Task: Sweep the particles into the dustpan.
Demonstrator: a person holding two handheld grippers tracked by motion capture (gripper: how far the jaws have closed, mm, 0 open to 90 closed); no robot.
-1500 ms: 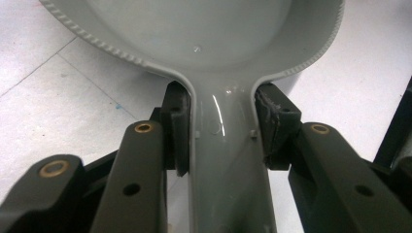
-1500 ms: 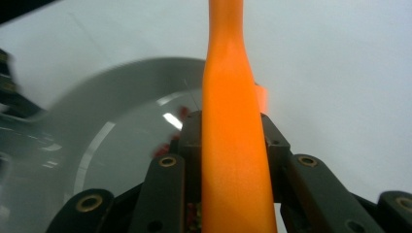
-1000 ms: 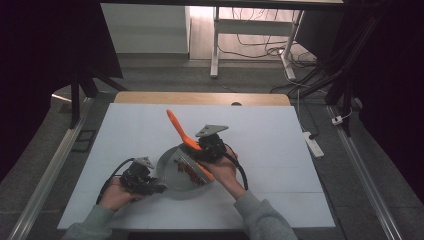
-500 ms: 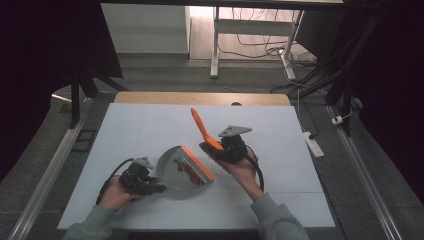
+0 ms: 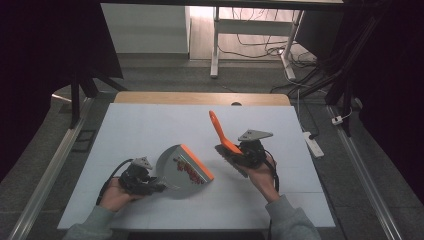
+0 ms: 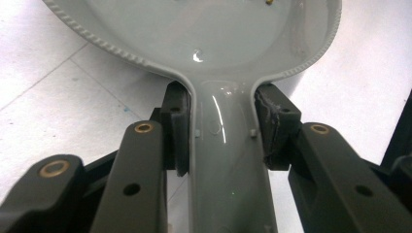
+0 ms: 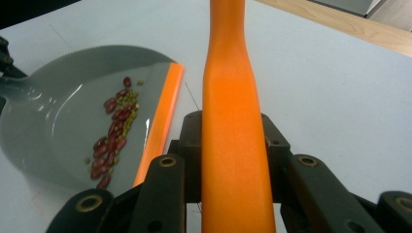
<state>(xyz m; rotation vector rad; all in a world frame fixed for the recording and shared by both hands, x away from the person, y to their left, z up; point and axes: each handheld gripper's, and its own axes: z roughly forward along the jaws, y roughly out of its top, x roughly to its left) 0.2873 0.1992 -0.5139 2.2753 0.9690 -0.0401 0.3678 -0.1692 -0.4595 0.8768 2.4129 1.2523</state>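
left gripper point(image 5: 150, 184) clamped on dustpan point(image 5: 184, 172) handle, pan flat on surface point(image 5: 150, 130), beans point(image 5: 186, 169) inside | right gripper point(image 5: 239, 152) clamped on brush point(image 5: 223, 137), just right of pan's orange lip, handle tilting up and away

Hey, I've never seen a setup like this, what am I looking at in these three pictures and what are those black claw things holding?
A person sits at a white table with a hand-held two-jaw gripper in each hand. The high view looks down from above; the other two come from cameras riding on each gripper. The left gripper is clamped on the handle of a grey dustpan with an orange lip, which rests on the table. Red beans and small green ones lie inside it. The right gripper is clamped on the orange handle of a small brush, held off to the side of the dustpan.
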